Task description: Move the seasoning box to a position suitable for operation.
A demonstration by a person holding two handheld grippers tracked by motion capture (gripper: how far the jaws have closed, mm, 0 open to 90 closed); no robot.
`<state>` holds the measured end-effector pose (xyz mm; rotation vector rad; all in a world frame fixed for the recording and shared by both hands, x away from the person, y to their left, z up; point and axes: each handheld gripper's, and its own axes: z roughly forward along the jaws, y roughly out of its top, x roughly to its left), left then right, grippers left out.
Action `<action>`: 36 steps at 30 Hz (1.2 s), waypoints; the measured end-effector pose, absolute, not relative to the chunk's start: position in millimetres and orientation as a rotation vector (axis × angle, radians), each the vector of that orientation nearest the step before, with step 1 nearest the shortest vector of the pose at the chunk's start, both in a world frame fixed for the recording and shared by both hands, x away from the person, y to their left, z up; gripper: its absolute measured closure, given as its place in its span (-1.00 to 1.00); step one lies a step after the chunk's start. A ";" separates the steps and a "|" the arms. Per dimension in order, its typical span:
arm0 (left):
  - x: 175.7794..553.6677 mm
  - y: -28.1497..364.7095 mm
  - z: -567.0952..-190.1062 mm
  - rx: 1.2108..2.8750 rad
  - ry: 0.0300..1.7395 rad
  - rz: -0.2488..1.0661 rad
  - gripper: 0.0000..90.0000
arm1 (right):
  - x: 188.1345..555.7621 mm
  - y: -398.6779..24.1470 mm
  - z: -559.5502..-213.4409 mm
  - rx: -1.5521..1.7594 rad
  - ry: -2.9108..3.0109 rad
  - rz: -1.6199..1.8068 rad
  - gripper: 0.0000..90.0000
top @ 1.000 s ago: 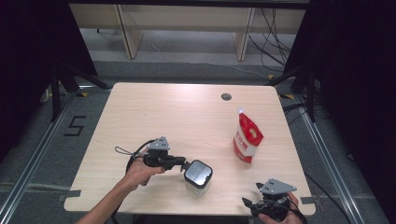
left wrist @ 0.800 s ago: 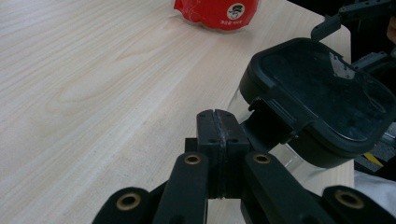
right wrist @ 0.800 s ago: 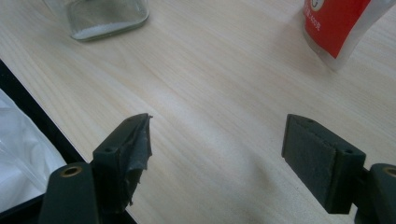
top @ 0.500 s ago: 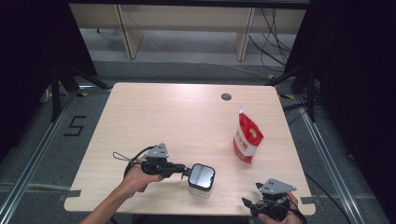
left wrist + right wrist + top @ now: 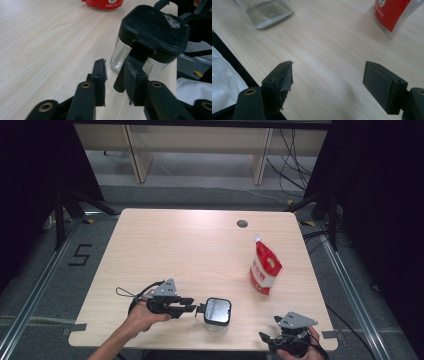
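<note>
The left gripper (image 5: 189, 308) has just been opening; its jaws stand slightly apart, nothing between them, beside the latch of the jar (image 5: 217, 313) near the table (image 5: 200, 245) front edge. The right gripper (image 5: 328, 82) gapes wide, empty. The red pouch (image 5: 264, 270) stands well apart.

One glass jar (image 5: 217, 312) with black lid, one red pouch (image 5: 264, 268), two grippers, one table (image 5: 175, 245).
</note>
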<state>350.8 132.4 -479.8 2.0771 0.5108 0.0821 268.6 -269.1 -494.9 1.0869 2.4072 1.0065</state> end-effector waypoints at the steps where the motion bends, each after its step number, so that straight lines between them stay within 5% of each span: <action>1: 347.7 133.1 -481.2 2.072 0.516 0.084 0.42 | 268.8 -269.2 -495.1 1.089 2.409 1.003 -0.44; 19: 348.1 110.5 -490.2 2.115 0.397 0.134 0.08 | 269.8 -266.5 -496.4 1.045 2.422 0.999 -0.44; 27: 347.1 107.7 -491.3 2.126 0.341 0.131 0.52 | 270.1 -265.5 -496.2 1.024 2.427 1.003 -0.44; 36: 342.0 110.9 -490.7 2.147 0.325 0.161 0.58 | 270.6 -266.2 -496.7 1.017 2.433 1.005 -0.44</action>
